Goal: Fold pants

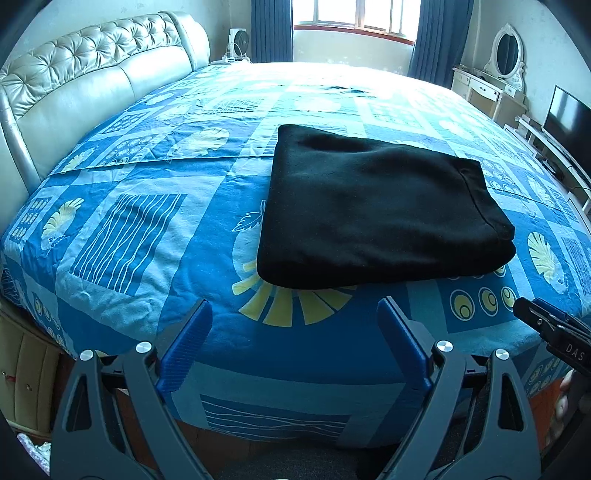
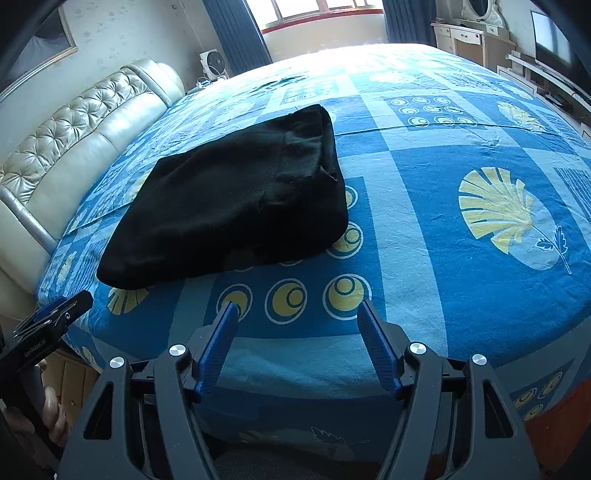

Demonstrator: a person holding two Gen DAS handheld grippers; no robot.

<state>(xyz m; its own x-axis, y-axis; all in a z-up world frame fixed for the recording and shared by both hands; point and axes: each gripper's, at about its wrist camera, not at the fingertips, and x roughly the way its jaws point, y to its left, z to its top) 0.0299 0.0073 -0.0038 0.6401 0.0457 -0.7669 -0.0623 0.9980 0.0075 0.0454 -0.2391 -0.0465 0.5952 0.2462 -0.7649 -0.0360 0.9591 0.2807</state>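
Blue fingertips of the left gripper (image 1: 295, 314) stand wide apart over the near edge of the bed, nothing between them, and the right gripper (image 2: 297, 317) likewise hangs with its jaws spread and empty above the ringed yellow circles of the bedspread (image 2: 461, 155). Each tool shows at the side of the other's view: the right one at the right edge of the left camera, the left one at the left edge of the right camera, with fingers of a hand (image 2: 51, 410) wrapped on its handle. Just beyond both tools lie the black pants (image 1: 376, 210), folded into a thick flat rectangle on the blue patterned cover, apart from either gripper, with only bare cover between. Left of the bed runs a tufted cream headboard (image 1: 85, 70). Far off stand a small fan (image 1: 240, 44), blue curtains (image 1: 271, 29) by a bright window, a dressing table with oval mirror (image 1: 508, 51), and a television (image 1: 565, 118) at the right.
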